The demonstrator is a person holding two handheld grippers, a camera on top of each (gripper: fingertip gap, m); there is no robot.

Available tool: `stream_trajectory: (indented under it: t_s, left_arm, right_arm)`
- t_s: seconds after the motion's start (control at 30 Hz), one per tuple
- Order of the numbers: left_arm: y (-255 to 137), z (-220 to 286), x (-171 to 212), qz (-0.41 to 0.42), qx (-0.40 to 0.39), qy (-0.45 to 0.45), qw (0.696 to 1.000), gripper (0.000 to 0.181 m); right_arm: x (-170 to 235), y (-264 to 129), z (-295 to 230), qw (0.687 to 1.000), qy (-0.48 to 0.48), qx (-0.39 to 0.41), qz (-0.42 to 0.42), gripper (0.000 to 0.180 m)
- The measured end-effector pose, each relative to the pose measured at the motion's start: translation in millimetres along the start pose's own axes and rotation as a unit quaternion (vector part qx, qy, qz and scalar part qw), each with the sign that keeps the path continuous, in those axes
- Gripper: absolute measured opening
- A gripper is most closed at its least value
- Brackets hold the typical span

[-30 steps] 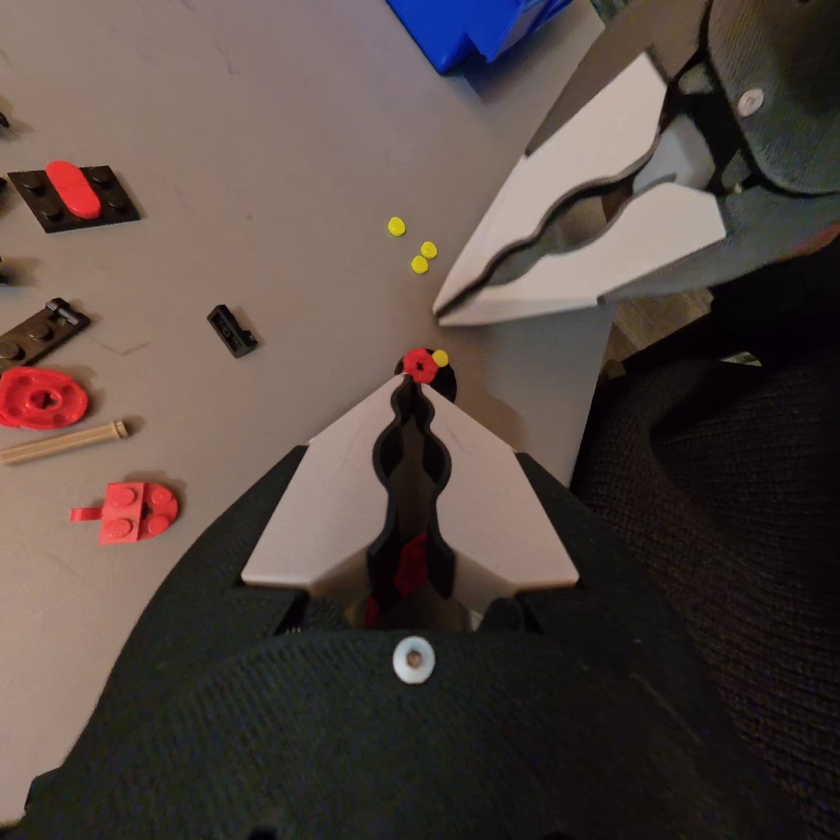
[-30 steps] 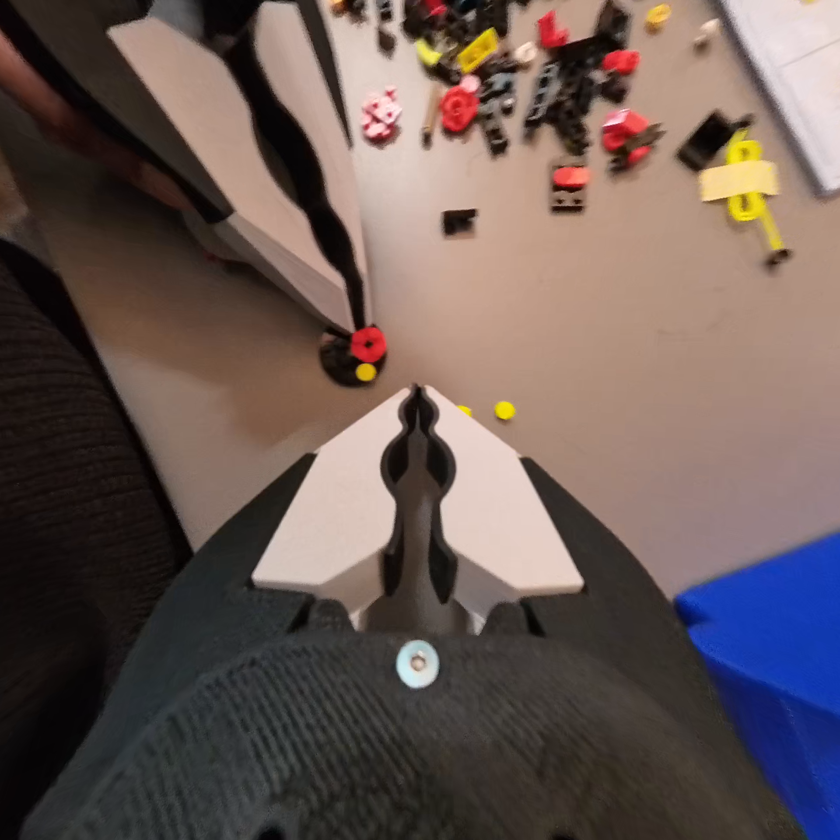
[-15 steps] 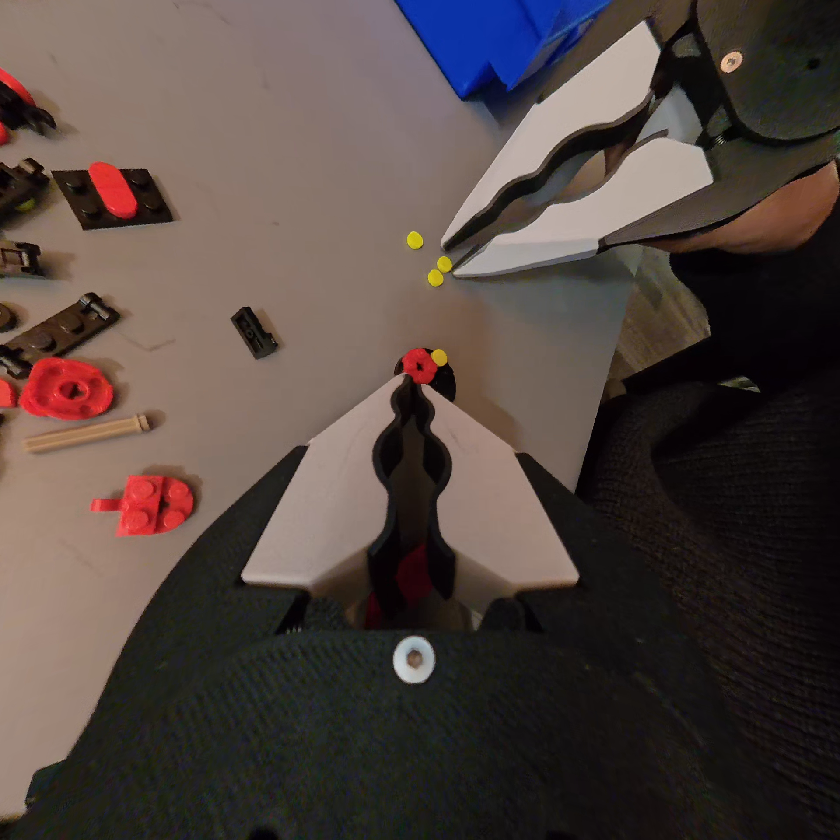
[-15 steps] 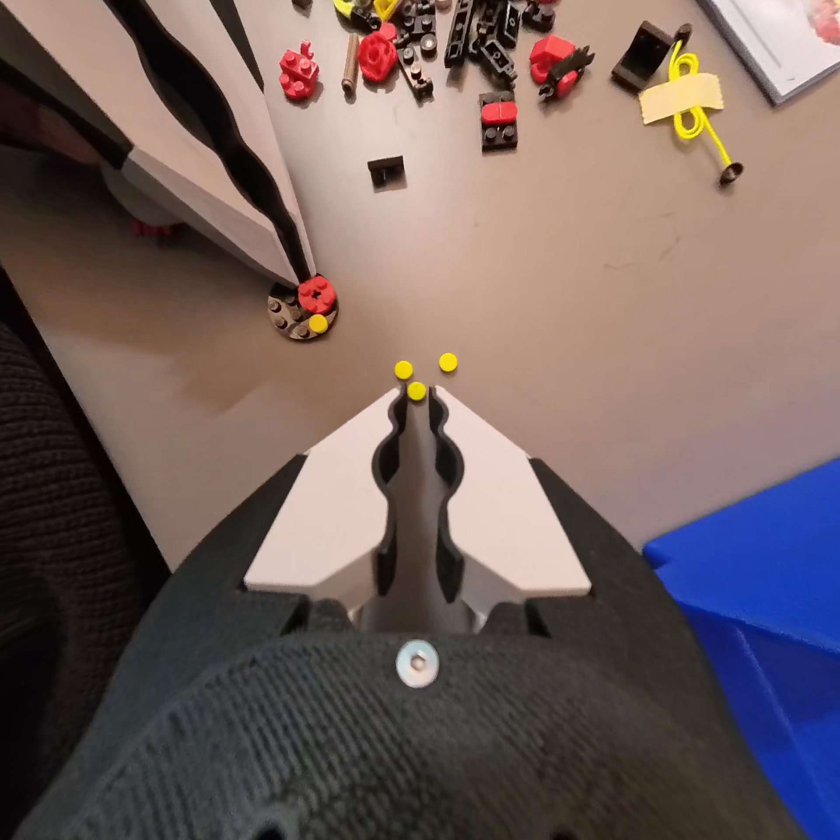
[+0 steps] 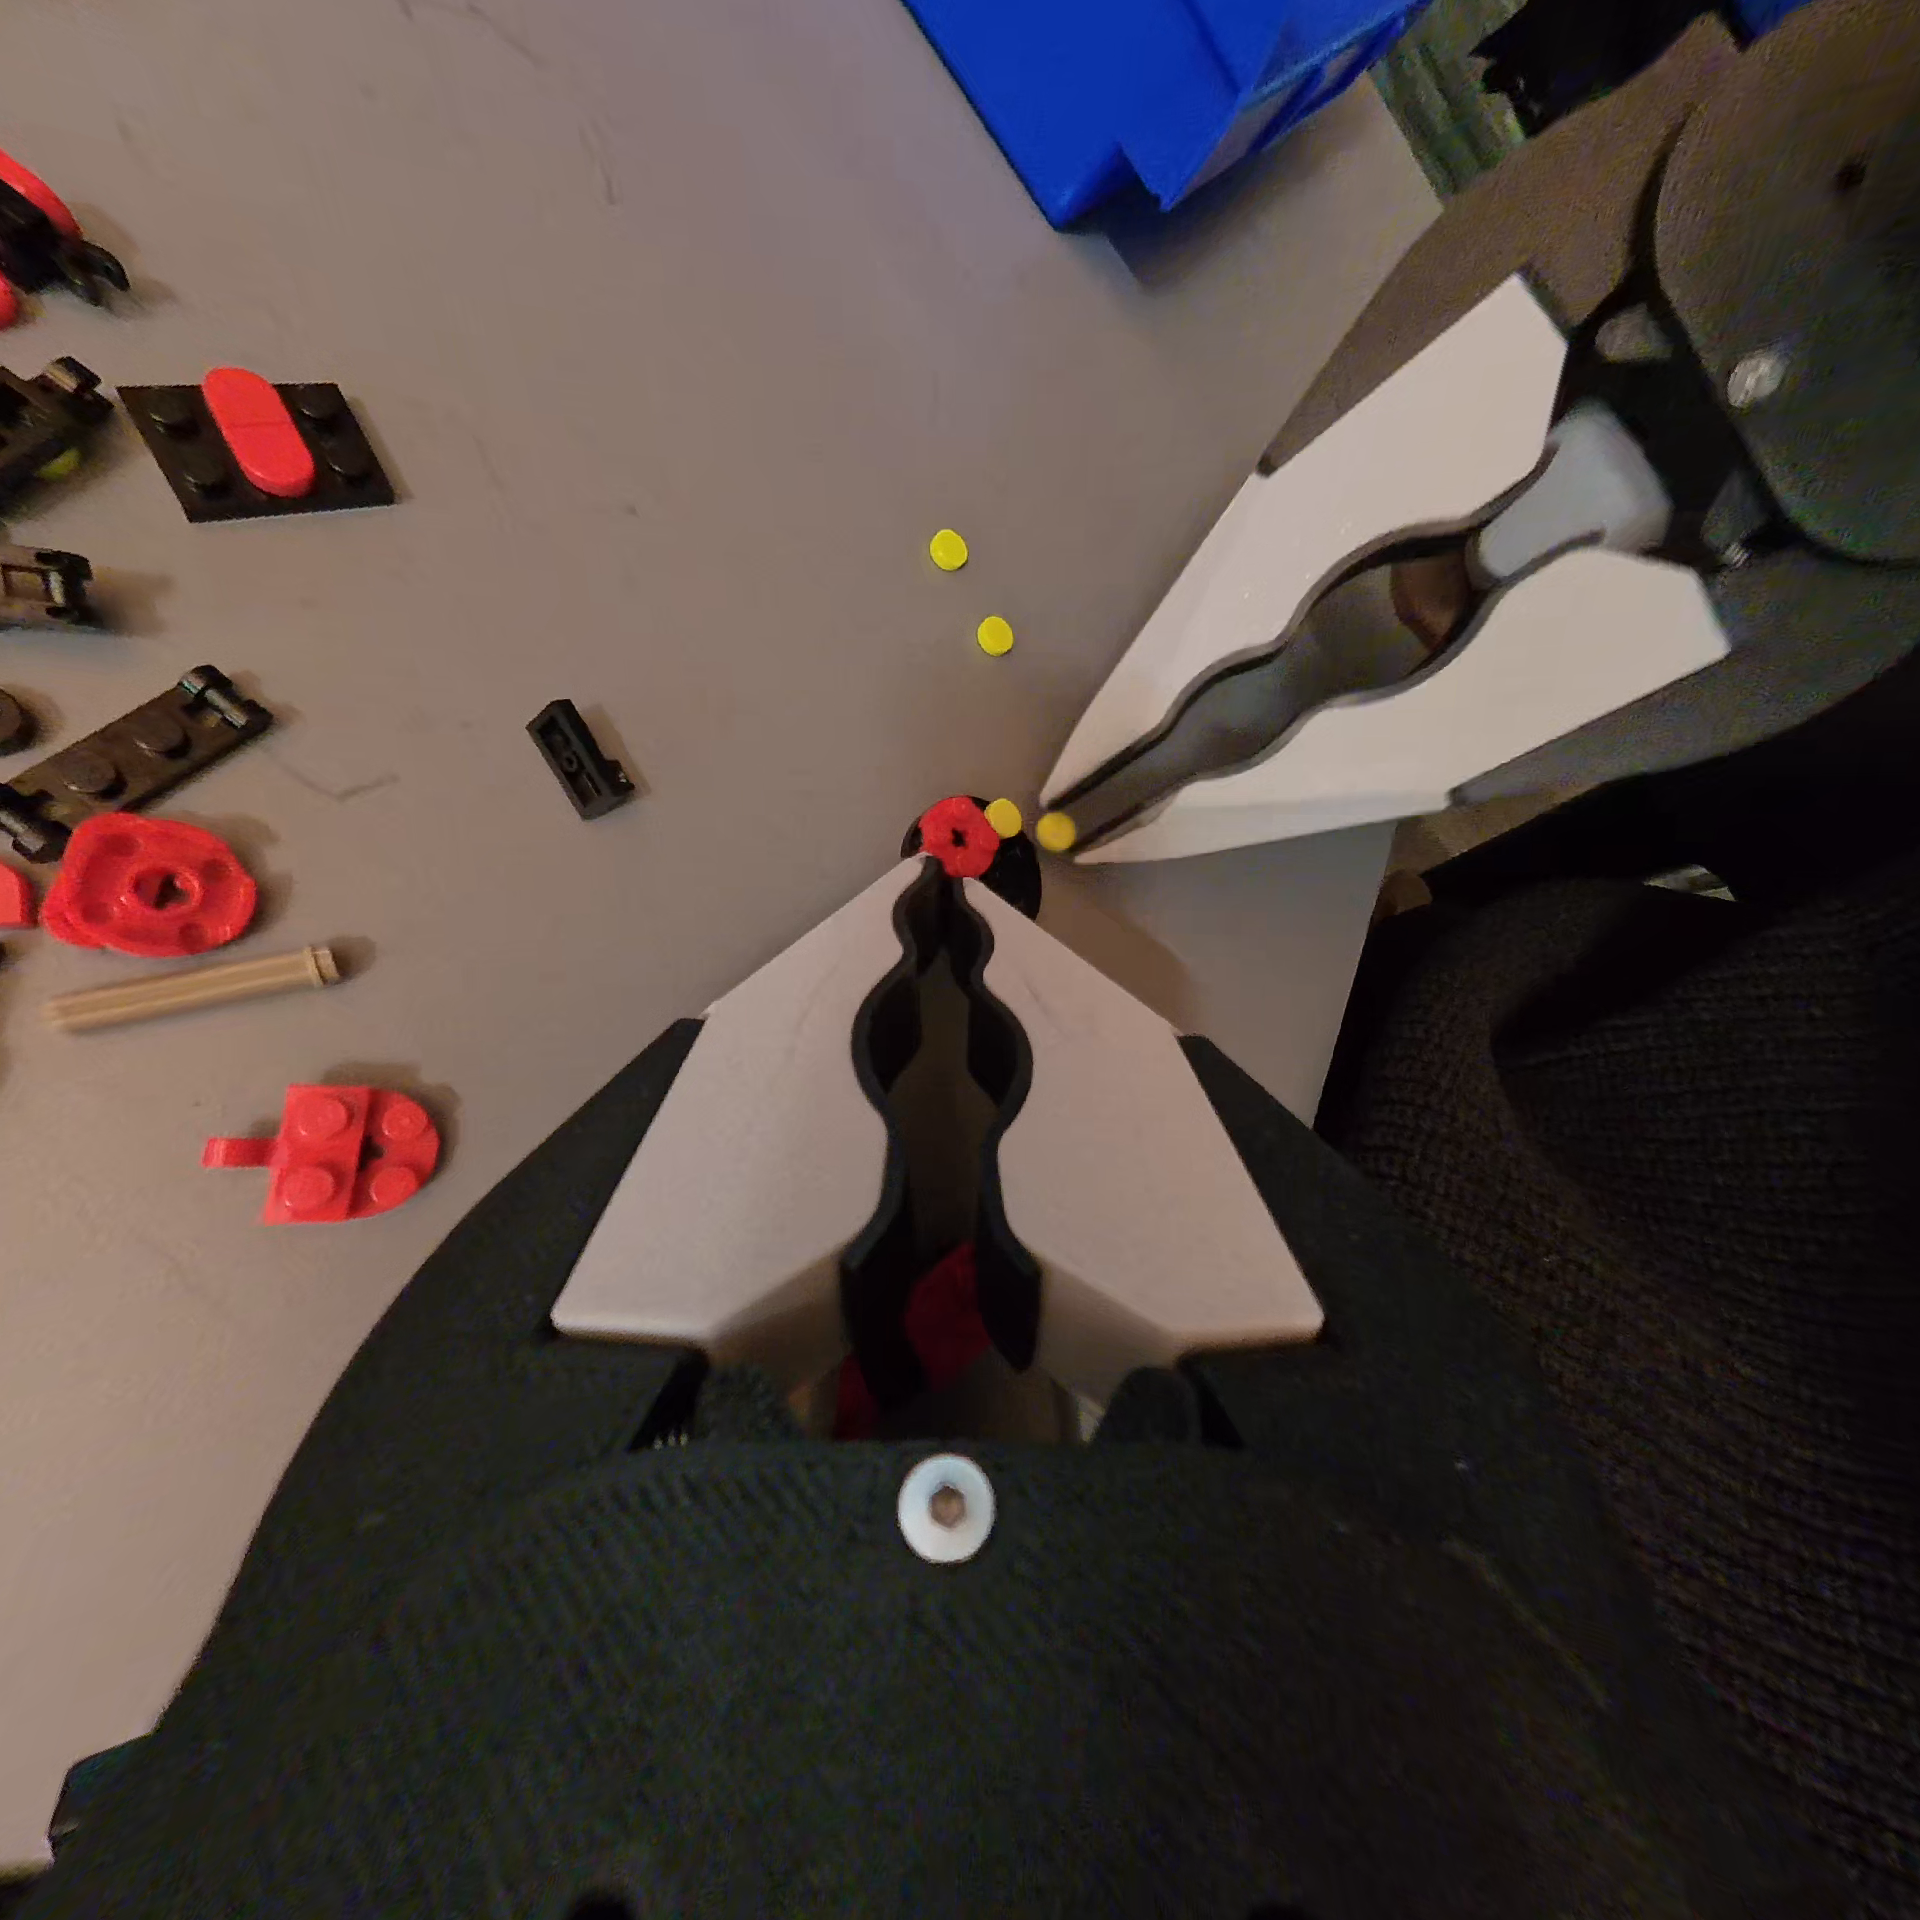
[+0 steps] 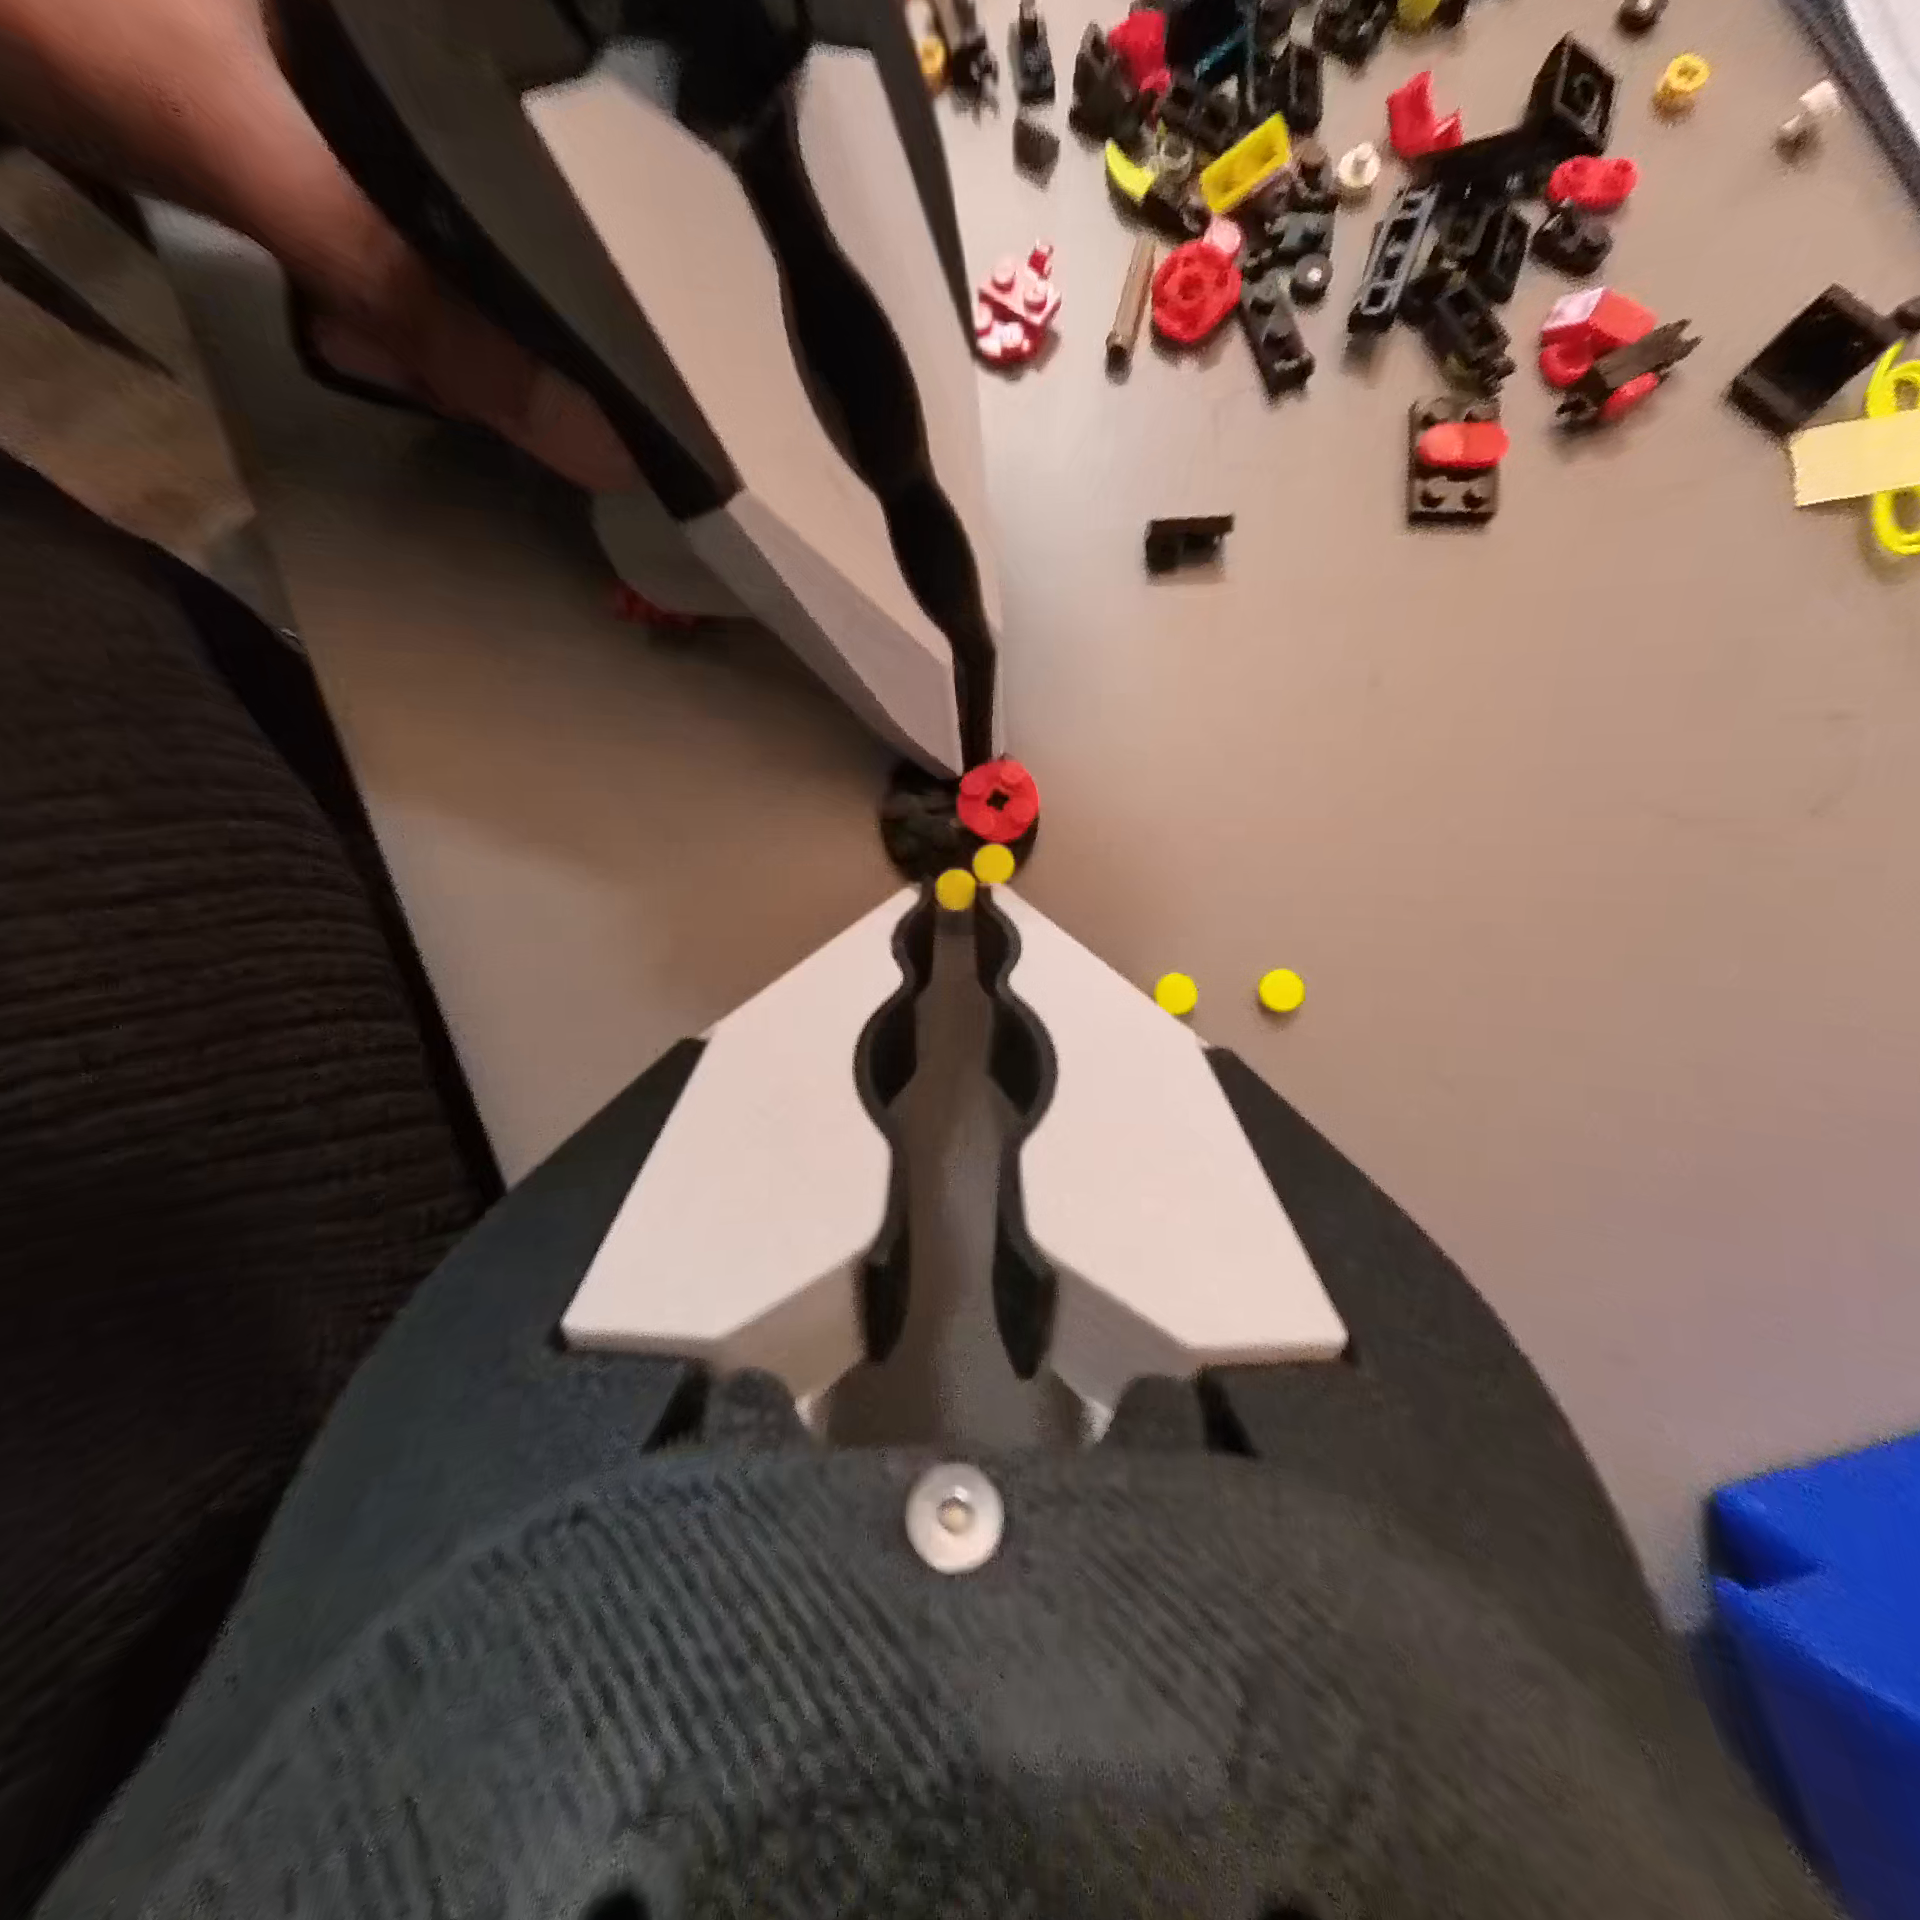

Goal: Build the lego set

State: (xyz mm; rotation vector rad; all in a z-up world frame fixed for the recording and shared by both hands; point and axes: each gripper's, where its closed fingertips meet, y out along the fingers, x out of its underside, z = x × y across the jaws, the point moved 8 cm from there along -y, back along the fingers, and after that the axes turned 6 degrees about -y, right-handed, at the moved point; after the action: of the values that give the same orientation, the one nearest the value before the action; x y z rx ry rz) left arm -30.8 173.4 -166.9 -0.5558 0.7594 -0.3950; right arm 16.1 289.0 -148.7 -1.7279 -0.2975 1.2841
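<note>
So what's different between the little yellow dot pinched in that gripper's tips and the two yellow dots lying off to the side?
The pinched yellow dot is gripped between the tips of the right gripper, while the two loose yellow dots lie flat on the table, untouched. The pinched one sits right at the round black plate; the loose ones lie apart from it. All look the same in colour, shape and size.

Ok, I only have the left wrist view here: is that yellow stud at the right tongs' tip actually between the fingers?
Observer: Yes. The right wrist view shows the yellow stud between both tips of the right tongs, beside the black round plate.
Operator: Anything outside my frame worth noting?
Observer: A yellow string with a tape strip across it, past the loose pieces.
</note>
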Motion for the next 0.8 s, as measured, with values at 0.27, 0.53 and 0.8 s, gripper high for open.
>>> stream_trajectory:
  t_s: [0.27, 0.53, 0.8]
  left_arm:
    - [-0.3, -0.1, 0.2, 0.0, 0.0, -0.001, 1.0, 0.0]
    - [-0.5, 0.1, 0.4, 0.0, -0.001, -0.002, 1.0, 0.0]
    - [-0.4, 0.0, 0.2, 0.0, 0.0, -0.003, 1.0, 0.0]
  right_arm:
    - [-2.5, 3.9, -3.0, 1.0, 0.011, 0.011, -0.005, 0.006]
    - [-4.6, 4.0, -5.7, 1.0, -0.004, 0.023, -0.013, 0.006]
    - [-5.7, -0.2, -3.6, 1.0, 0.003, 0.027, -0.002, 0.014]
